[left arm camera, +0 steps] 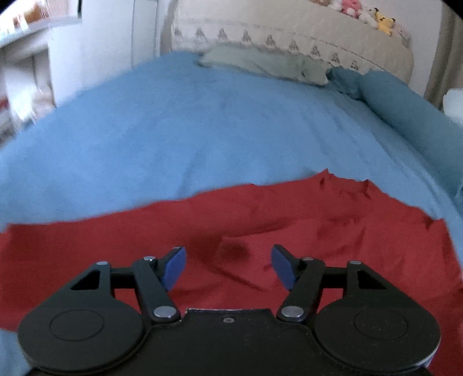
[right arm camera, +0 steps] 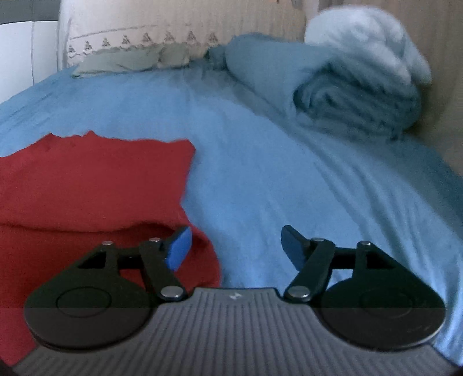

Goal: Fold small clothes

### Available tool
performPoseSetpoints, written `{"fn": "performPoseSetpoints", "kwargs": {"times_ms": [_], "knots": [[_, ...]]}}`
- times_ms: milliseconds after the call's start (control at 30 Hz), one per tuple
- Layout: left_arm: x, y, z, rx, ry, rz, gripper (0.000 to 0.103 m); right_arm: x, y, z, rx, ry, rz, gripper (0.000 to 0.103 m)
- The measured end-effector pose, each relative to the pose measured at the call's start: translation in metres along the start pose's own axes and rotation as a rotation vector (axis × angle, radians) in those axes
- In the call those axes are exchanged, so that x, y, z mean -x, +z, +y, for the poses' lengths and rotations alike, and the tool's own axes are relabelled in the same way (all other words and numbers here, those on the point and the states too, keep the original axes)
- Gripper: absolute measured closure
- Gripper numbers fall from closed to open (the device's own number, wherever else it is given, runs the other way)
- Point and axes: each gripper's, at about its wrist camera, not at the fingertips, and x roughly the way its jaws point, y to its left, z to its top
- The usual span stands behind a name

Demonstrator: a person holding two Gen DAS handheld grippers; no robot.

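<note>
one red garment point(left arm camera: 260, 219) on one blue bedspread point(left arm camera: 173, 130)

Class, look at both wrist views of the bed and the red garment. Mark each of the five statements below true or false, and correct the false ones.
1. The red garment lies on a blue bedcover. True.
2. The left hand-held gripper is clamped on the garment. False: its jaws stand apart, with nothing pinched between them.
3. The right hand-held gripper is open at the garment's right edge. True.
4. A rolled blue blanket lies on the bed to the right in the right wrist view. True.
5. The plush toys lie on the garment. False: they sit on top of the headboard.
</note>
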Motion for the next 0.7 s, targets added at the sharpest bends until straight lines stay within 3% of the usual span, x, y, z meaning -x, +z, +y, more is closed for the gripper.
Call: {"fn": "performPoseSetpoints", "kwargs": {"times_ms": [67,100,133,167,233,300,367,400,467,533,600,633,700], "knots": [[-0.019,0.007,0.002,0.051,-0.052,0.052,0.034,0.011,0.001,0.005,0.006,0.013,-0.028,0.018],[-0.027,0.009,0.002,0.075,-0.08,0.078,0.044,0.016,0.001,0.007,0.007,0.022,-0.037,0.018],[-0.034,0.01,0.0,0.102,-0.107,0.092,0.057,0.02,0.001,0.009,0.007,0.024,-0.046,0.018],[-0.036,0.011,-0.003,0.114,-0.128,0.088,0.093,0.024,0.001,0.011,0.005,0.026,-0.054,0.018],[-0.025,0.012,-0.016,0.085,-0.179,0.035,0.092,0.029,0.003,0.015,0.011,0.035,-0.066,0.018],[0.006,0.007,-0.035,-0.041,-0.199,-0.115,0.092,0.034,0.003,0.019,0.021,0.038,-0.082,0.018],[0.033,-0.005,-0.05,-0.187,-0.17,-0.25,0.091,0.037,0.004,0.021,0.025,0.049,-0.096,0.018],[0.036,-0.012,-0.055,-0.253,-0.108,-0.268,0.091,0.039,0.004,0.023,0.026,0.055,-0.1,0.018],[0.019,-0.02,-0.052,-0.291,-0.02,-0.188,0.09,0.036,0.005,0.025,0.025,0.071,-0.092,0.017],[-0.004,-0.027,-0.038,-0.266,0.05,-0.091,0.082,0.033,0.005,0.027,0.019,0.086,-0.077,0.017],[-0.017,-0.036,-0.026,-0.248,0.099,-0.037,0.062,0.031,0.005,0.029,0.015,0.097,-0.066,0.017],[-0.017,-0.039,-0.021,-0.237,0.121,-0.034,0.057,0.031,0.006,0.03,0.016,0.102,-0.065,0.017],[-0.007,-0.044,-0.016,-0.231,0.153,-0.057,0.034,0.032,0.007,0.032,0.024,0.117,-0.063,0.017]]}}
